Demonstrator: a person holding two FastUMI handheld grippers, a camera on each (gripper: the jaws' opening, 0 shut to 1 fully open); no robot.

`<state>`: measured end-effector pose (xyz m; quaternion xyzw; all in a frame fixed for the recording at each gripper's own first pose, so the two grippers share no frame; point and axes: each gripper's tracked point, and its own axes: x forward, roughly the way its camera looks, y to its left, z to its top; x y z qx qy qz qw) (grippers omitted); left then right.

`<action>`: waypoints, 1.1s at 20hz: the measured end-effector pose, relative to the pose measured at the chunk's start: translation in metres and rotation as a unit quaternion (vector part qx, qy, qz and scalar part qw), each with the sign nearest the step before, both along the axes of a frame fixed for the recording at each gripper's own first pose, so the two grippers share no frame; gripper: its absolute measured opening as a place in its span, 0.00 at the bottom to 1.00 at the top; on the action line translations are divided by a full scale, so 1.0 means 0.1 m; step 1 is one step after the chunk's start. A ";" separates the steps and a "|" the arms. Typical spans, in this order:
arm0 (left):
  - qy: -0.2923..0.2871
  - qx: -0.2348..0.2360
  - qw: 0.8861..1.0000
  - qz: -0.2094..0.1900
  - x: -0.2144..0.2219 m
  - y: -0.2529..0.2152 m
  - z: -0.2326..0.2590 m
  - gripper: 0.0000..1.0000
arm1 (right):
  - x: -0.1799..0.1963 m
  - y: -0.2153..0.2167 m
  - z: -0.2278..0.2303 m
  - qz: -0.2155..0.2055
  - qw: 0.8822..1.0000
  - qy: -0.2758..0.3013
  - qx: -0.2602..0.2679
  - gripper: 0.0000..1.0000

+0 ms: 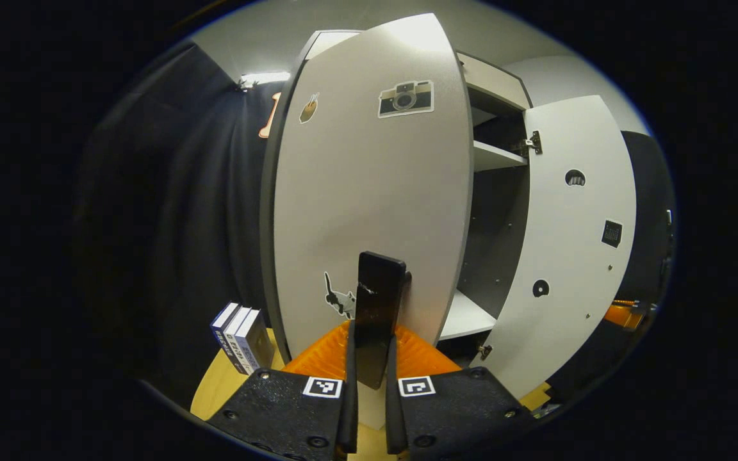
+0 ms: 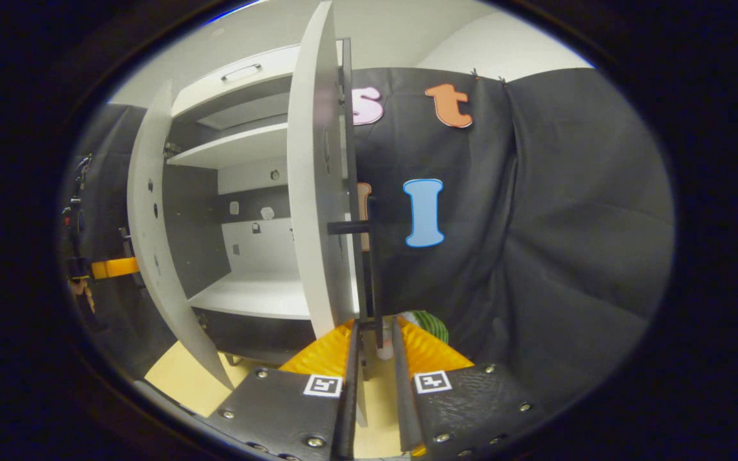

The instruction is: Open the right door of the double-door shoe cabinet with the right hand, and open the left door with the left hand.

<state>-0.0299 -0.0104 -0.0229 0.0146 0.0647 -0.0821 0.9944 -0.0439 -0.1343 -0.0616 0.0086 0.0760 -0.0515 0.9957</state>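
A double-door shoe cabinet (image 2: 241, 192) is standing on the pale wood worktop (image 1: 215, 384) with both doors swung wide, its white shelves (image 2: 254, 294) and dark back panel lying open to the room.

In the left gripper view, the left door (image 1: 369, 192) is facing the camera, carrying a camera sticker (image 1: 405, 98), a small cat sticker (image 1: 338, 298) and another small sticker near its top; the right door (image 1: 567, 243) is hanging open beyond it, inner face and hinges showing.

In the right gripper view, the right door is appearing edge-on at centre, the left door angling out at the far side.

The left gripper (image 1: 369, 384) is clenching its fingers on the left door's dark bar handle (image 1: 378, 307).

The right gripper (image 2: 375, 365) is pinching the lower end of the right door's thin dark handle (image 2: 372, 269) between nearly closed fingers.

Three books (image 1: 241, 336) are standing beside the cabinet at the worktop's left edge.
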 end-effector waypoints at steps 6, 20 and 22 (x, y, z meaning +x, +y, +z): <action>0.005 0.002 1.000 0.006 -0.09 0.15 0.02 0.18 | 0.00 0.02 -0.04 -0.009 1.000 0.003 -0.011 0.27; -0.010 0.051 0.990 0.134 -0.33 1.22 0.10 0.00 | -0.08 0.04 -0.06 -0.025 1.000 0.007 0.003 0.27; -0.013 0.035 0.991 0.129 -0.34 1.30 0.13 0.00 | -0.08 0.05 -0.05 -0.024 1.000 0.006 0.009 0.27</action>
